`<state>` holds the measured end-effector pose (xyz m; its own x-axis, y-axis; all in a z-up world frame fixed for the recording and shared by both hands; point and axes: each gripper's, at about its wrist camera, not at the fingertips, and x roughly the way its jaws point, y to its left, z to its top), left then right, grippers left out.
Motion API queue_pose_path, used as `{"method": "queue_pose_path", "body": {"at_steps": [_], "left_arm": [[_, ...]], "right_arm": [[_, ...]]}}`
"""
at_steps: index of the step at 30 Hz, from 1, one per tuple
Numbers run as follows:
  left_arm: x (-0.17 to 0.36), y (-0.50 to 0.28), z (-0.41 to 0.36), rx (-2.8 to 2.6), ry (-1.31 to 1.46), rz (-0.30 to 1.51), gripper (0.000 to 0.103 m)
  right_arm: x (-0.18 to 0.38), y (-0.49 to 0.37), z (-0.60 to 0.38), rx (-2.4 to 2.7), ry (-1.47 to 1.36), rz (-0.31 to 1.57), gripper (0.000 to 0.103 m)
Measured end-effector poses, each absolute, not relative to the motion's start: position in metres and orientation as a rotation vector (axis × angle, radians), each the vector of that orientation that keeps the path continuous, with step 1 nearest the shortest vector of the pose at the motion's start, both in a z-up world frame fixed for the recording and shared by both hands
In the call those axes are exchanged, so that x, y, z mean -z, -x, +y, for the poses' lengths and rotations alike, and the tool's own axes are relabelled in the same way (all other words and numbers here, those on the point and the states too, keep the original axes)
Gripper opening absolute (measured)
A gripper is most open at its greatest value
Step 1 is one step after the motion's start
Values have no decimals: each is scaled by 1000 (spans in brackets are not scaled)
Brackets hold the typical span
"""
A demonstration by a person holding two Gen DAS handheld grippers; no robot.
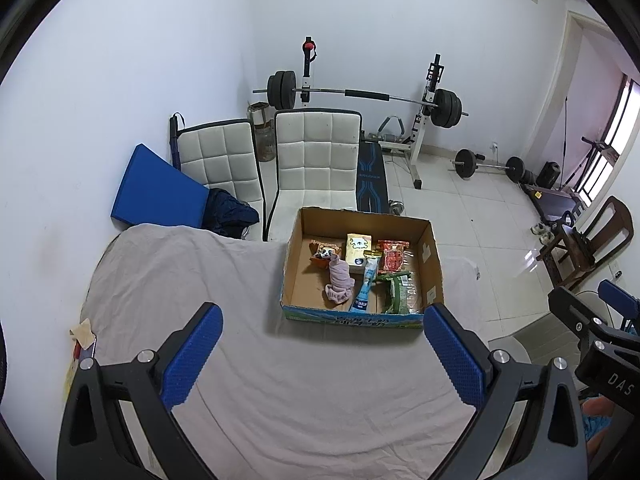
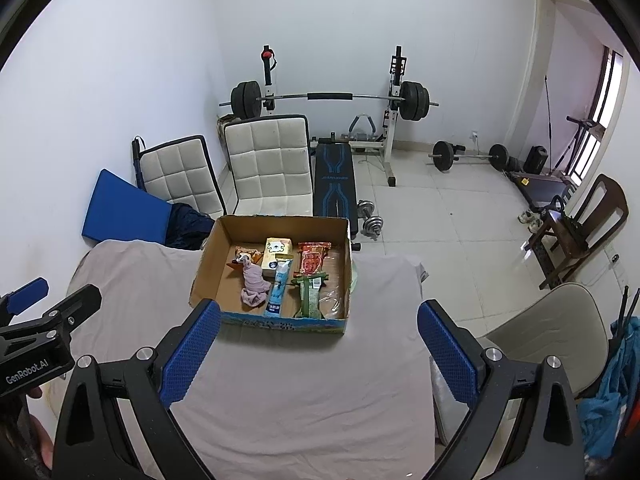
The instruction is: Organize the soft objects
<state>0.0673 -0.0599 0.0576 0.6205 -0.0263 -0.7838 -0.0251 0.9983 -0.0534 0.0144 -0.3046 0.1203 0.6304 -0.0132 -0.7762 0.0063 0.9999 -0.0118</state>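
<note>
A cardboard box [image 1: 430, 256] [image 2: 206, 264] stands on the far part of the cloth-covered table [image 1: 280, 380] [image 2: 300, 392]. Inside lie a pink cloth [image 1: 340, 284] [image 2: 254, 284], a small plush toy [image 1: 326, 254] [image 2: 245, 257], a yellow pack [image 1: 359, 252] [image 2: 276, 254], a blue tube pack [image 1: 366, 292] [image 2: 278, 288], a red snack bag [image 1: 393, 256] [image 2: 313, 258] and a green snack bag [image 1: 396, 294] [image 2: 309, 296]. My left gripper [image 1: 322, 356] is open and empty, held above the table short of the box. My right gripper [image 2: 318, 354] is open and empty, also short of the box.
Two white chairs [image 1: 316, 160] [image 2: 268, 164] stand behind the table, with a blue pad [image 1: 156, 188] and a weight bench with barbell [image 1: 368, 98] beyond. A beige chair [image 2: 548, 320] stands at the table's right. Paper scraps [image 1: 82, 334] lie at the table's left edge.
</note>
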Motion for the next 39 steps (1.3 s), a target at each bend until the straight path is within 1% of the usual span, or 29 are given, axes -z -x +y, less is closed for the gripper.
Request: {"method": "queue_pose_path", "body": {"at_steps": [39], "left_arm": [[-55, -67, -58, -21, 70, 893, 103]], "right_arm": [[-125, -18, -306, -16, 4, 887, 101]]}}
